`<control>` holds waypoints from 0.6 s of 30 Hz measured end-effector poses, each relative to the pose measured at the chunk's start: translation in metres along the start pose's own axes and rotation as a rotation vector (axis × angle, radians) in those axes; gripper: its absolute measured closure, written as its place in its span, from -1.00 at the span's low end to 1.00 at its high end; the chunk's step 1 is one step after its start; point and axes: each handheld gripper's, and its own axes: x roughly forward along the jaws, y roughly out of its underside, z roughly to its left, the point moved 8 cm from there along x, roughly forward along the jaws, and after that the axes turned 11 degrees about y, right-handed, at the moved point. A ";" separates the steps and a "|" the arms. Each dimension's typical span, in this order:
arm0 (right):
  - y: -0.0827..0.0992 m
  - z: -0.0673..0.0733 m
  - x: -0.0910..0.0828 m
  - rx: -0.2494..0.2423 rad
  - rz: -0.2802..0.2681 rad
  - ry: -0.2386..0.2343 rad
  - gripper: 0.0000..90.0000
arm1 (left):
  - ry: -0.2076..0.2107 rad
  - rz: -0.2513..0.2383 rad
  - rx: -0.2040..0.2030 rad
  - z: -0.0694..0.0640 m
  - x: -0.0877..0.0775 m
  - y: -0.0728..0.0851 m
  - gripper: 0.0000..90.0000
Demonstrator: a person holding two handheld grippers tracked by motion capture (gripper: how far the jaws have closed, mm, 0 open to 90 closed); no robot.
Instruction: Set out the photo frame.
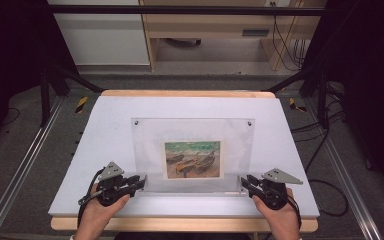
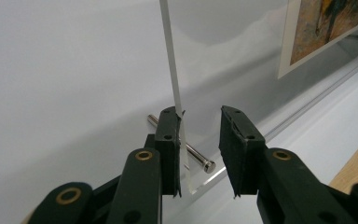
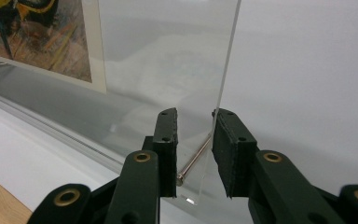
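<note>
A clear acrylic picture frame (image 1: 192, 132) sits mid-table with a boat painting (image 1: 192, 159) in its lower middle. My left gripper (image 1: 141, 181) is at the frame's near left corner and my right gripper (image 1: 244, 181) is at its near right corner. In the left gripper view, the open jaws (image 2: 199, 122) straddle the frame's edge (image 2: 170, 56), which rests against the left jaw, with a metal pin (image 2: 196, 156) just behind. In the right gripper view, the open jaws (image 3: 195, 122) straddle the other edge (image 3: 228, 60), near the right jaw, beside another pin (image 3: 193, 161).
The frame lies on a white board (image 1: 105, 130) over a wooden table (image 1: 180, 225). Metal rails (image 1: 20, 170) and cables (image 1: 325, 190) run along both sides on the floor. A wooden cabinet (image 1: 205, 30) stands beyond the table.
</note>
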 end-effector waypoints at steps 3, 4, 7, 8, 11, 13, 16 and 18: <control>0.001 0.001 -0.001 0.000 0.003 -0.002 0.58 | 0.001 0.008 0.000 -0.001 0.000 0.002 0.51; 0.002 0.001 -0.001 0.003 0.004 -0.003 0.58 | 0.001 0.010 0.003 -0.001 -0.001 0.002 0.52; 0.004 0.001 -0.002 0.004 0.010 -0.006 0.57 | 0.000 0.018 0.005 -0.002 -0.001 0.004 0.52; 0.004 0.002 -0.002 0.004 0.012 -0.007 0.57 | 0.000 0.022 0.006 -0.002 -0.001 0.004 0.52; 0.006 0.003 -0.003 0.001 0.019 -0.011 0.56 | 0.002 0.032 0.005 -0.003 -0.001 0.006 0.52; 0.008 0.003 -0.004 -0.004 0.023 -0.011 0.55 | 0.001 0.038 0.009 -0.004 -0.001 0.008 0.52; 0.009 0.004 -0.005 -0.010 0.028 -0.011 0.54 | 0.001 0.044 0.012 -0.004 -0.001 0.008 0.52; 0.009 0.004 -0.005 -0.013 0.028 -0.011 0.54 | -0.003 0.044 0.013 -0.004 -0.001 0.009 0.52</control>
